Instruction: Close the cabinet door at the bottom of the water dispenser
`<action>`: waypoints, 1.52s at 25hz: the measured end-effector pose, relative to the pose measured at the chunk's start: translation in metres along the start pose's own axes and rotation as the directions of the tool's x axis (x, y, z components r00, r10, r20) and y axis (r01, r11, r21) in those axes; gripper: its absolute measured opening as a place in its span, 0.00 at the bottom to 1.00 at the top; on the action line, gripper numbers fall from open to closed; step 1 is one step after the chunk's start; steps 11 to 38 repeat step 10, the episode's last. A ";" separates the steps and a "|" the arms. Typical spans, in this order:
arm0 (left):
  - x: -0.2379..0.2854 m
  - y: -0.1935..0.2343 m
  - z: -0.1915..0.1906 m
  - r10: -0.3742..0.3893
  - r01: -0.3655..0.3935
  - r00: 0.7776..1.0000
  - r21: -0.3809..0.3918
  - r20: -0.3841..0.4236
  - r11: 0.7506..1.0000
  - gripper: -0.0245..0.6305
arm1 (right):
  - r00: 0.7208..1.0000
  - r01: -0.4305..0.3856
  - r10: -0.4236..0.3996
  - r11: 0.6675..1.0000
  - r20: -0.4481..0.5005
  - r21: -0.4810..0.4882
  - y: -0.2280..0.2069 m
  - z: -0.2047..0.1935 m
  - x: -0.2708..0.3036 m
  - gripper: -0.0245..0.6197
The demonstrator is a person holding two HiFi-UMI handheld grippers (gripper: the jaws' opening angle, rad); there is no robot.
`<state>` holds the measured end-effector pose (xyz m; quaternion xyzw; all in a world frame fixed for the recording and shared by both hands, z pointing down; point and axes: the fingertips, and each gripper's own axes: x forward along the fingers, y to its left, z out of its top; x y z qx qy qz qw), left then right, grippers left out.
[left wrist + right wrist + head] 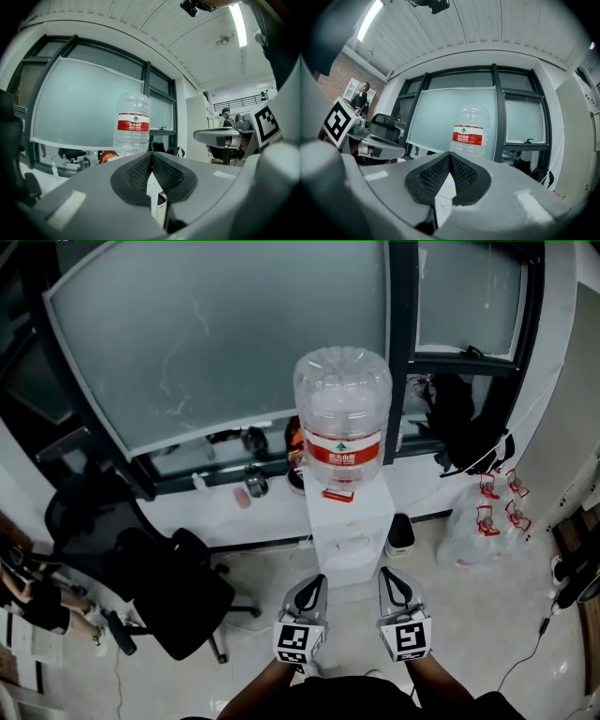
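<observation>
Grippers sit side by side at the lower centre of the head view, left gripper (312, 585) and right gripper (398, 579), each with its jaws pressed together and nothing between them (their own views show the dark pads meeting at the tips). Just above them in the frame stands the white water dispenser (349, 526), with a clear bottle (342, 418) bearing a red label on top. Its cabinet door is hidden at this steep angle. A black office chair (141, 577) stands at lower left.
</observation>
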<state>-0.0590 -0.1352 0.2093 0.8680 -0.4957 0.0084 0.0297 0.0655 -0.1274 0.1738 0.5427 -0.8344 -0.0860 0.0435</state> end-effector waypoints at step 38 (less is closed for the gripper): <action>0.000 0.006 0.007 0.016 -0.017 0.999 0.016 0.046 1.000 0.06 | 1.000 -0.016 0.016 1.000 0.011 0.001 0.003 0.004 0.006 0.04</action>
